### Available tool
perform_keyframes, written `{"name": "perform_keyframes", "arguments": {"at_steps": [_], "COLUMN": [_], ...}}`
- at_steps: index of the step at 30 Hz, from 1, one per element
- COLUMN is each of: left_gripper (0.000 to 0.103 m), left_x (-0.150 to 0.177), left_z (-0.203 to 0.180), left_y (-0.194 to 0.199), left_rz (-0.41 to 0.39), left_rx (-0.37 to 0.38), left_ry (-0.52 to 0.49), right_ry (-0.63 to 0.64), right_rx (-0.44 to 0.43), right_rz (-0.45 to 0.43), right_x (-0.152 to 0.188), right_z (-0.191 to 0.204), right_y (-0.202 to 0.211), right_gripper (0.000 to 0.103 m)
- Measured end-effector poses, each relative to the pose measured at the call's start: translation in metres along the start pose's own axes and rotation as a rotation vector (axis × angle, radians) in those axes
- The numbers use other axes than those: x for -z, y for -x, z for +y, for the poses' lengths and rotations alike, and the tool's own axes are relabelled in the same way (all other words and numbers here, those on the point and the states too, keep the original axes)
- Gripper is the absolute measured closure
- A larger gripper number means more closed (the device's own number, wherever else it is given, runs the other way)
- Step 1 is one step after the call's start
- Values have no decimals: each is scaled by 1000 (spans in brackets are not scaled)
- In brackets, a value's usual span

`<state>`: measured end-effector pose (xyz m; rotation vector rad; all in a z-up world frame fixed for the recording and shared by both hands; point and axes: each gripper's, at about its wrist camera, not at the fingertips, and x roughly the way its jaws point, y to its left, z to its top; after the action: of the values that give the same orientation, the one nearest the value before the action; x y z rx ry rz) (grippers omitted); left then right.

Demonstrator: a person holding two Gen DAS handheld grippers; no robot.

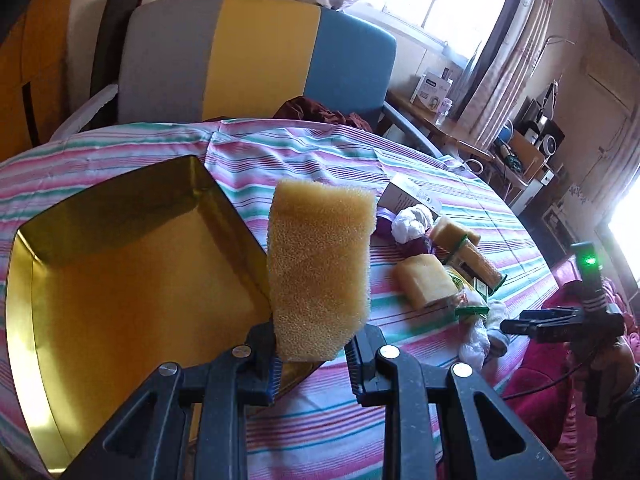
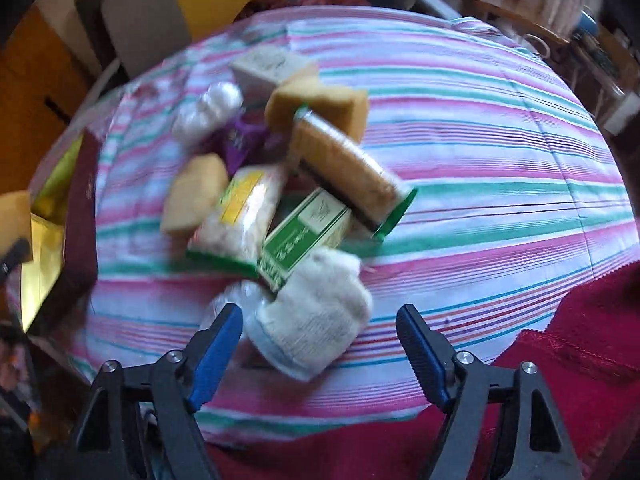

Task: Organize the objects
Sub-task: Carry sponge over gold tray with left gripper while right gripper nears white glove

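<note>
A: Sponge [image 1: 318, 268] is sticking up between my left gripper [image 1: 312, 364] pads, pinched tight. Gold tin [image 1: 24, 304] is waiting just left of it.

B: I'm keeping my right gripper [image 2: 320, 344] spread wide above the white pouch [image 2: 316, 316], not touching.

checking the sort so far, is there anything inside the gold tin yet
No, the gold tin shows only its bare floor, and the sponge is still clamped in the left gripper beside its rim.

Left gripper [image 1: 312, 354] clamped; right gripper [image 2: 320, 334] seemingly agape
</note>
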<state>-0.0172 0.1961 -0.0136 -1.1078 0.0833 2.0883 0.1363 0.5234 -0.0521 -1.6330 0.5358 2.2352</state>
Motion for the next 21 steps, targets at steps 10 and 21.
{"name": "perform_keyframes", "arguments": {"at_steps": [10,21], "left_gripper": [78,78], "left_x": [25,27], "left_z": [31,130], "left_y": [20,43], "left_rz": [-29,-43], "left_rx": [-18,-220], "left_ry": [75,236], "right_ry": [108,141], "right_rx": [31,64], "right_rz": [121,85], "right_x": [-11,-7], "right_z": [4,2], "right_y": [-26,-23], "right_gripper": [36,40]}}
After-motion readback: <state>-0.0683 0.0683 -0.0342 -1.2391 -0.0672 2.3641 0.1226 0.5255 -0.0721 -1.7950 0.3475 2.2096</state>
